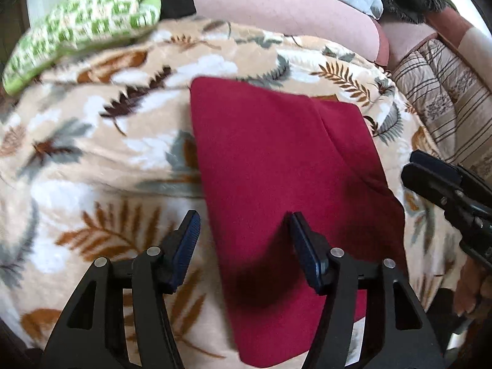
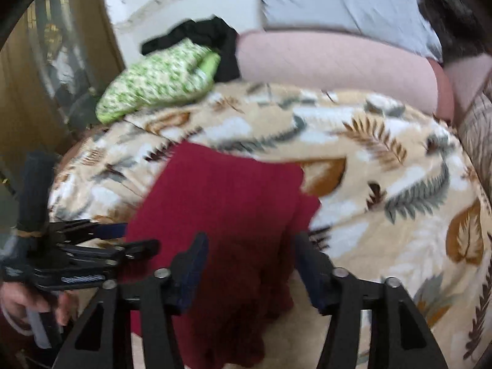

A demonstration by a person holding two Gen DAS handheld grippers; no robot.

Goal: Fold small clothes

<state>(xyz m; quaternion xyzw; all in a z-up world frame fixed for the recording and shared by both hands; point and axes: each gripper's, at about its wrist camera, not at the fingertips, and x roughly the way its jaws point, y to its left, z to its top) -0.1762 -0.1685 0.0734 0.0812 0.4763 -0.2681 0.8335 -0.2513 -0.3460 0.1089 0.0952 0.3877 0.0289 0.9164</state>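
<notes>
Your left gripper [image 1: 243,227] sits at the bottom centre of the left wrist view with its jaws apart and nothing between the pads; its left finger hangs over the leaf-print blanket [image 1: 92,153] and its right finger over the dark red garment [image 1: 276,160], neither plainly touching the cloth. The red garment lies folded and flat on the blanket, running from the middle of that frame down to the lower edge, with a fold line showing along its right part. In the right wrist view, which is blurred, your right gripper [image 2: 250,246] is at the bottom centre, jaws parted, with the near edge of the red garment [image 2: 221,203] lying under and between the fingers; the pads do not press on it as far as you can see. The left gripper appears there at the left edge, with your hand [image 2: 18,301] below it. At the upper left of both views a green-and-white patterned piece [image 1: 86,21] rests on the far edge of the blanket, with a black cloth [image 2: 203,37] just behind it. A pink cushion [image 1: 276,3] runs across the top, and a striped quilt [image 1: 446,98] sits at the right edge of the left wrist view.
</notes>
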